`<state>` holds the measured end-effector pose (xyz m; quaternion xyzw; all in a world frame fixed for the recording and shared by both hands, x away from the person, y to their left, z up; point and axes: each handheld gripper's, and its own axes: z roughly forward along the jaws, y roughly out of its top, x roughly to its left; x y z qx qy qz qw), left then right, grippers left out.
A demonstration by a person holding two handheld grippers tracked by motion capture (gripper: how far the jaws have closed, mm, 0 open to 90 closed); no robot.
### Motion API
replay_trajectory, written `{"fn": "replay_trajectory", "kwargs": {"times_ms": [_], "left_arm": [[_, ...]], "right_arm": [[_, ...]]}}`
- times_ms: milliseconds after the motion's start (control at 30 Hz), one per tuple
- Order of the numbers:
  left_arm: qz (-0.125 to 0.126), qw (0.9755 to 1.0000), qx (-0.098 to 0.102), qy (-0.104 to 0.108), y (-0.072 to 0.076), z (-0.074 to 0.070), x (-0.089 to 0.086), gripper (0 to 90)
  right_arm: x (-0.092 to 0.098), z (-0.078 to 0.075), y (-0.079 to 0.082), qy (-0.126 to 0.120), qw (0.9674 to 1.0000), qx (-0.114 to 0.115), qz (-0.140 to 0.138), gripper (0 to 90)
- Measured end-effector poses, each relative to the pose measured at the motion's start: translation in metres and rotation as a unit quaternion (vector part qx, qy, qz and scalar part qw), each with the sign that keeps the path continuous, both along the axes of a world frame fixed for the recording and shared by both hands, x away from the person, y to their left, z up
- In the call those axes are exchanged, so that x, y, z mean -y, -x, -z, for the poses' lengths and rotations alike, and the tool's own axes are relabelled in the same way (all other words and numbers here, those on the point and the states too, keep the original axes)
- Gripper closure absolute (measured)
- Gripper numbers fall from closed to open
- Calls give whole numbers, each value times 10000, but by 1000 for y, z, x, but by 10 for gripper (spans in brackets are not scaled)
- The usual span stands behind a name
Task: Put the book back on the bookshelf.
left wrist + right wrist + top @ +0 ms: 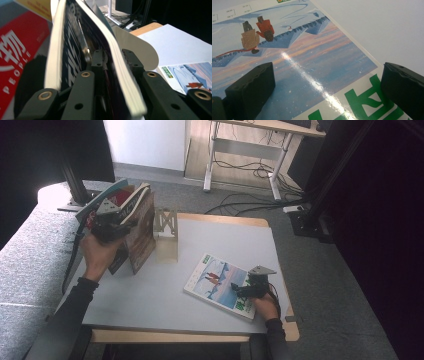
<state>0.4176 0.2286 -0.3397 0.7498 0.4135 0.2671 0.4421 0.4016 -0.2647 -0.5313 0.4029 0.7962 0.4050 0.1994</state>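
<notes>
Count: three magazines (137,227) standing upright at my left, one magazine (220,282) flat on the bench (165,295). One wooden stand (166,236). My grippers: two, left (112,220) and right (248,289).

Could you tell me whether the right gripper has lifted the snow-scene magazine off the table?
No, the magazine lies flat on the table.

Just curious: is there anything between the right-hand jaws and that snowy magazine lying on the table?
Nothing visible. The right gripper hangs directly over the magazine, jaws spread wide above its bare cover.
</notes>
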Motion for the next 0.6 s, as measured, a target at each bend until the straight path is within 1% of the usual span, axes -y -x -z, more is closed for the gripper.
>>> {"fn": "replay_trajectory", "kwargs": {"times_ms": [233, 400, 600], "left_arm": [[-3, 9999, -129, 54, 9, 19, -7, 731], [1, 9996, -231, 147, 17, 37, -13, 734], [36, 9989, -429, 190, 23, 61, -19, 737]], "right_arm": [[0, 0, 0, 2, 10000, 1, 3, 0], [0, 0, 0, -3, 10000, -3, 7, 0], [0, 0, 0, -5, 10000, -9, 12, 0]]}}
